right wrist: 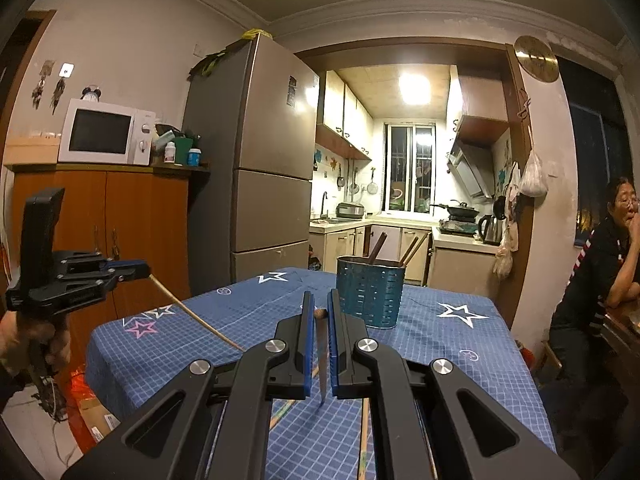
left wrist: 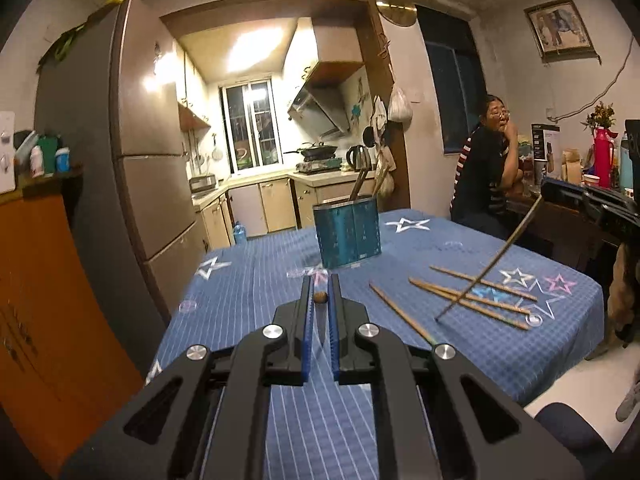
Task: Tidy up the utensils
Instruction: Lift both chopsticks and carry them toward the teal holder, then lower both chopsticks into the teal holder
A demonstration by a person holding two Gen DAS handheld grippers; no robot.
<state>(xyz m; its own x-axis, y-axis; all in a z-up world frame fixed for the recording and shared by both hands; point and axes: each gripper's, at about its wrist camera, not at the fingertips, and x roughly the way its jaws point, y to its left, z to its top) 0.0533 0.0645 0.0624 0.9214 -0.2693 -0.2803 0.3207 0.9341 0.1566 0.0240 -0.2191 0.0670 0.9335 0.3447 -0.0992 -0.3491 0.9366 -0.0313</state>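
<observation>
Two chopsticks are pinched, one per gripper: left gripper (left wrist: 320,298), right gripper (right wrist: 320,312); each should be lowered tip-first into the holder (left wrist: 347,232).

Both grippers raised, jaws closed

The left gripper (left wrist: 320,296) and right gripper (right wrist: 319,312) point nearly level; a hand (right wrist: 28,344) grips the left one's handle.

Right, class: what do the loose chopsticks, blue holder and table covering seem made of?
The loose chopsticks look like bamboo or wood: matte tan, grainy. The blue holder: likely painted metal, thin perforated wall with sheen; plastic possible. The table covering is woven cloth: soft folds at edges.
</observation>
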